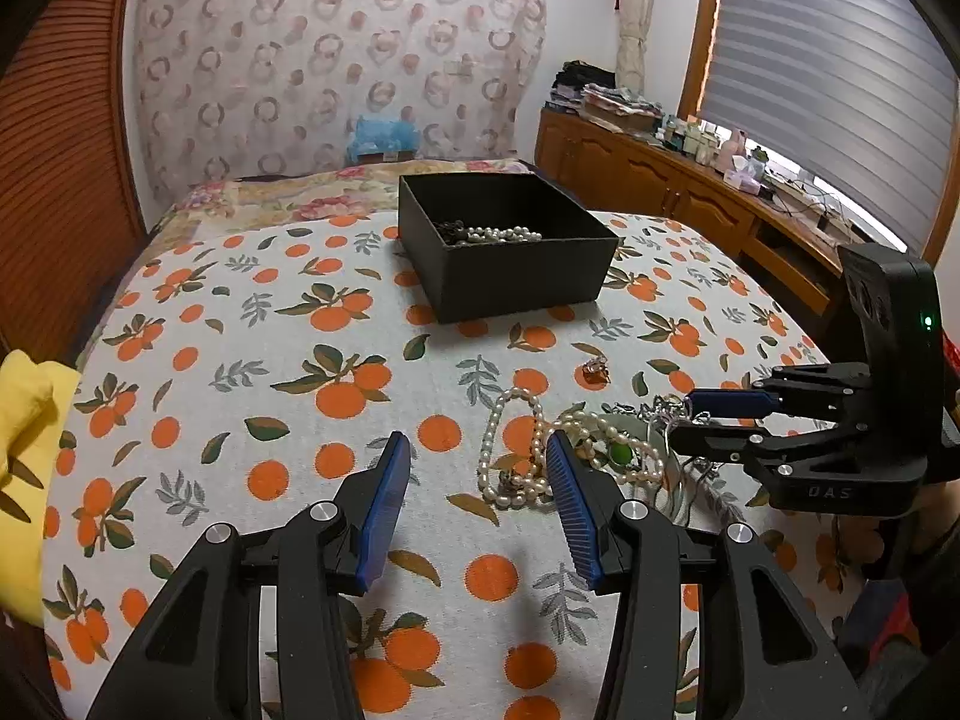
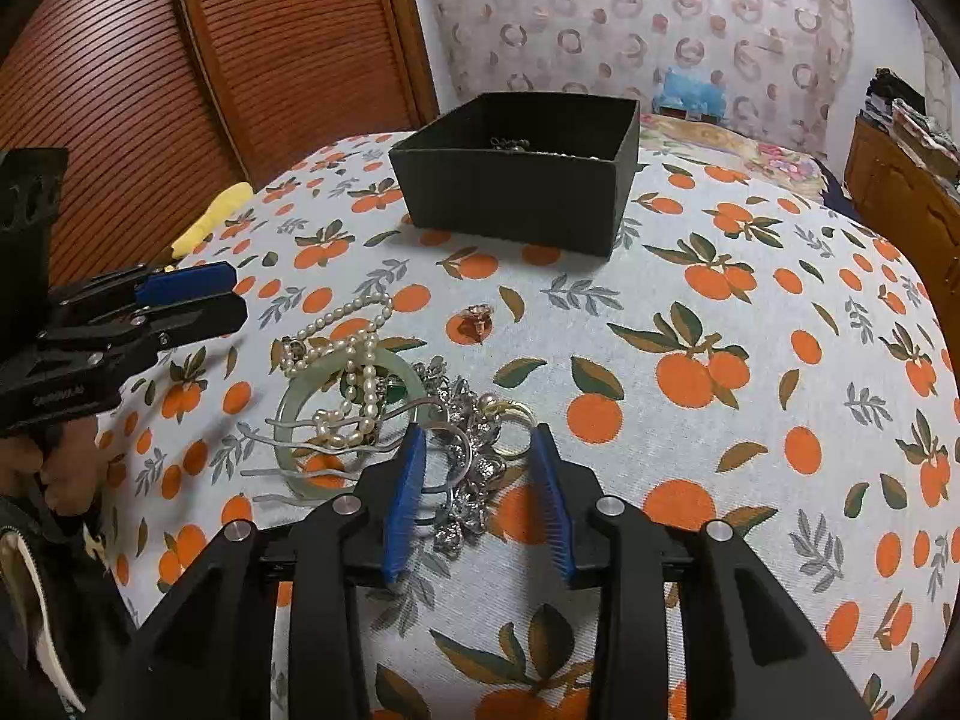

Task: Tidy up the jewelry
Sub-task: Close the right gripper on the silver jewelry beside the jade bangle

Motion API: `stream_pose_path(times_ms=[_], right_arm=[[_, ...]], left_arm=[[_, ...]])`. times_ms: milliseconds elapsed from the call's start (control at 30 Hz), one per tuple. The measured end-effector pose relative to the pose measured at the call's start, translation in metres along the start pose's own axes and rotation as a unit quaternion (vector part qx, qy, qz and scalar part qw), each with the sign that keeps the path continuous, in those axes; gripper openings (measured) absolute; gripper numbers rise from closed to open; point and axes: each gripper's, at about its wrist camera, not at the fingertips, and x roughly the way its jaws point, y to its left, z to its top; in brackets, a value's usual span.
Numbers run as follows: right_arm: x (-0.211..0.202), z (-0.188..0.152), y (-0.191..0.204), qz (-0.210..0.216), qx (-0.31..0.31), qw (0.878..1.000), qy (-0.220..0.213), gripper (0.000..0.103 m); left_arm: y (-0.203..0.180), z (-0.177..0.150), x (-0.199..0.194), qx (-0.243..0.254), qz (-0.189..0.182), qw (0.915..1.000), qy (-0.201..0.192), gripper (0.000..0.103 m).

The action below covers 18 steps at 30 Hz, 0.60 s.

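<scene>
A black open box [image 1: 510, 264] sits far on the orange-print cloth [image 1: 300, 396], with pearls and a dark chain [image 1: 492, 234] inside; it also shows in the right wrist view [image 2: 516, 192]. A jewelry heap lies nearer: pearl necklace [image 2: 354, 354], pale green bangle [image 2: 312, 384], silver hair comb [image 2: 468, 462], gold ring [image 2: 513, 426], small brooch [image 2: 477, 318]. My left gripper [image 1: 477, 450] is open and empty, just left of the pearls [image 1: 516, 456]. My right gripper [image 2: 477, 438] is open, its jaws on either side of the silver comb.
A yellow cloth [image 1: 24, 450] lies at the table's left edge. A wooden sideboard [image 1: 690, 192] with clutter stands at the right under the window blind. A ribbed wooden door [image 2: 210, 60] stands behind the table.
</scene>
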Motion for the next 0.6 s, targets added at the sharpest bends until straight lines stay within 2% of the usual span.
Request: stream_pose_path(times_ms=[167, 200, 333, 600], right_arm=[[-0.003, -0.004, 0.002, -0.008, -0.006, 1.000, 0.000, 0.038], [-0.003, -0.005, 0.002, -0.006, -0.007, 1.000, 0.000, 0.028], [-0.010, -0.007, 0.005, -0.006, -0.015, 1.000, -0.009, 0.019], [-0.025, -0.006, -0.003, 0.003, -0.004, 1.000, -0.030, 0.014]], left_arm=[[0.000, 0.000, 0.000, -0.001, 0.000, 1.0000, 0.000, 0.045], [0.000, 0.000, 0.000, -0.002, 0.000, 1.0000, 0.000, 0.045], [-0.002, -0.001, 0.001, -0.001, 0.001, 1.0000, 0.002, 0.045], [-0.001, -0.004, 0.005, 0.004, 0.002, 0.9999, 0.012, 0.045]])
